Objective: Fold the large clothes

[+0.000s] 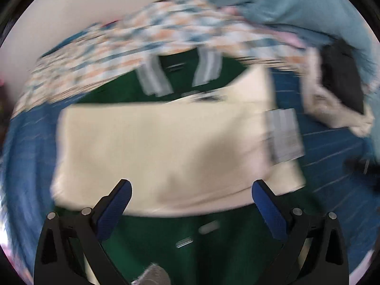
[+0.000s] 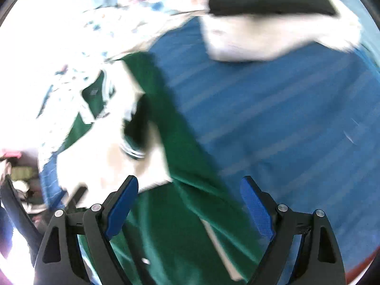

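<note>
Jacket (image 1: 166,147) flat on bed cover (image 1: 332,147), sleeves folded across its body. Patterned cloth (image 1: 142,38) behind jacket. Heaped clothes (image 1: 332,99) right of jacket, well apart.

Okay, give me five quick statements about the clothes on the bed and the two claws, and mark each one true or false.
1. The left claw stands open with nothing between its fingers. True.
2. The jacket is red. False: it is dark green with cream sleeves.
3. The jacket lies on a blue striped bedsheet. True.
4. The right claw is clamped on a sleeve. False: it is open above the green cloth and grips nothing.
5. A patterned floral garment lies beyond the jacket's collar. True.
</note>
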{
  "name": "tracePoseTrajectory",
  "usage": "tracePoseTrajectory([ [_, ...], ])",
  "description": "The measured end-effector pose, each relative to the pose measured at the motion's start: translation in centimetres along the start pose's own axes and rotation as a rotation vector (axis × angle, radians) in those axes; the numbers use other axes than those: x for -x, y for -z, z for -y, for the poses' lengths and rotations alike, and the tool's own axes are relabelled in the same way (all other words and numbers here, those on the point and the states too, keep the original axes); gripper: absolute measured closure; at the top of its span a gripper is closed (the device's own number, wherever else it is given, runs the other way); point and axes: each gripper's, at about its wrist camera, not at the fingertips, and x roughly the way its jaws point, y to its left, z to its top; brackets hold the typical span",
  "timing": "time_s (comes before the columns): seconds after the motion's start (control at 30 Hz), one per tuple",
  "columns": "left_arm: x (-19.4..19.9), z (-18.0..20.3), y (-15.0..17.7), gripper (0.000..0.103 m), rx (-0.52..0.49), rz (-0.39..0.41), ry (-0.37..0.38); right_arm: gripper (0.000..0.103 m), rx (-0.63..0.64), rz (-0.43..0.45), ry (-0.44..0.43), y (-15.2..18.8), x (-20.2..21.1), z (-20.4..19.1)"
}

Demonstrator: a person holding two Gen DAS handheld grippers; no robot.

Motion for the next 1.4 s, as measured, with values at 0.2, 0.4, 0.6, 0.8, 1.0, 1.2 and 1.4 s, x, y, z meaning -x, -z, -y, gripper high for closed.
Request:
tracePoseTrajectory([
  [0.2, -3.1, -8.9, 6.0, 0.0, 0.087, -0.143, -0.247, 0.078, 0.171, -0.13, 0.0, -4.2, -11.0, -6.3],
  [0.4, -5.2, -14.3, 8.6, 0.0, 0.181, -0.192, -0.371, 0.08, 0.224, -0.125, 0.157, -5.3, -11.8, -8.3],
  [0.6, -6.6, -16.5, 7.7, 0.0, 0.264, -0.193, -0.43, 0.051, 0.37, -0.082, 0.287, 0.5, -5.4, -6.4],
  [0.8, -9.9, -17.8, 5.1, 0.0, 0.249, -0.163, -0.529, 0.046, 0.526, -0.201, 0.336, 4.4, -9.7, -5.6],
  [1.0, -11.7, -19.0, 3.5, 0.0, 0.278, -0.174, -0.559, 0.058, 0.369, -0.108, 0.314, 1.5, -11.5, -5.7],
  [1.2, -12.2, -20.6, 2.9, 0.0, 0.279, -0.185, -0.526, 0.068, -0.01, -0.06, 0.236, -1.6, -9.7, 3.2],
  [1.4, -12.4, -21.0, 2.8, 0.0, 0.279, -0.191, -0.51, 0.067, -0.054, -0.142, 0.176, -2.8, -9.9, 4.0],
])
